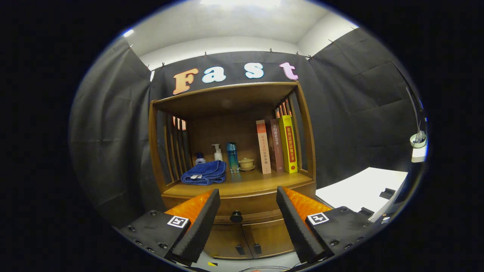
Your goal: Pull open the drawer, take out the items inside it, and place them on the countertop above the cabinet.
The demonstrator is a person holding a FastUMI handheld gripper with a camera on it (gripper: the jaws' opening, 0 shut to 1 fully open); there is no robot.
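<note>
we note black cloth (113, 124) hung by clips as the booth's walls on three sides, with a pale wall and white ceiling (234, 26) above it, lit by a bright fixture overhead. against the back cloth stands a wooden cabinet (230, 151) with slatted sides and an open shelf, and below it two small doors (247, 240) with dark handles. beside the cabinet we see a white table (363, 189), with a small lit lamp (419, 139) near the cloth past it.

Dim booth, ceiling light overhead, shaded cabinet shelf, fisheye-curved edges.
</note>
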